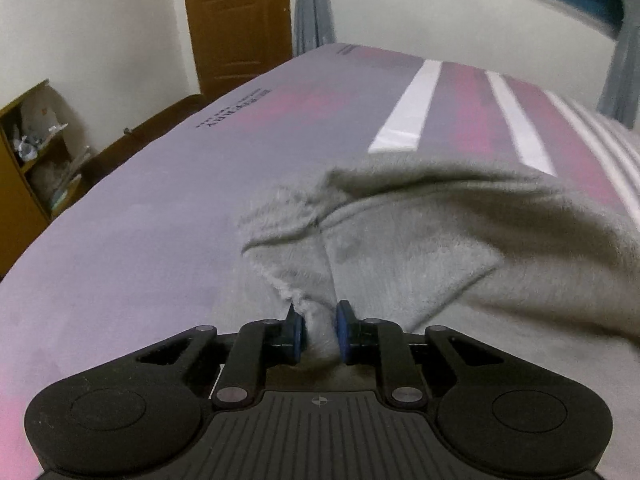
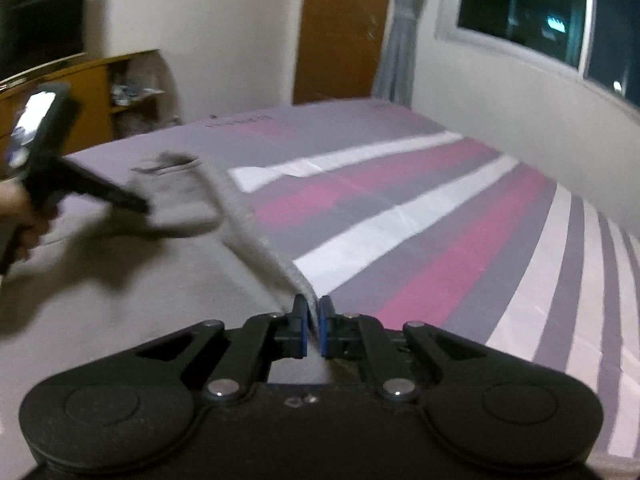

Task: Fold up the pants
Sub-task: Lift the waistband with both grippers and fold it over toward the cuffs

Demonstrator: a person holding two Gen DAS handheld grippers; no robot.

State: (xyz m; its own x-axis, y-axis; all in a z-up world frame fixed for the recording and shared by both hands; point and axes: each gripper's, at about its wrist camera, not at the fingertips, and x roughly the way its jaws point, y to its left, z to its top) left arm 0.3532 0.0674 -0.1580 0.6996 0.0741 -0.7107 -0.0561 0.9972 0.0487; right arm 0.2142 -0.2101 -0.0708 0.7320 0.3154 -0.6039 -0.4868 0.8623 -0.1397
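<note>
Both grippers are gripping the fuzzy grey fleece pants (image 1: pixel 420 240) right now. The left gripper (image 1: pixel 320 332) is pinching a bunched wad of fabric, jaws nearly closed around it, and the right gripper (image 2: pixel 314 328) is clamping a thin hemmed edge, jaws almost touching. The rest of the pants is draping ahead of and beside the jaws over the bed with the grey, pink and white striped sheet (image 2: pixel 460 208). My guess: holding two spots lets them carry one half over for a fold. There's dark printed lettering (image 1: pixel 234 110) on the sheet far ahead, too blurry to read.
</note>
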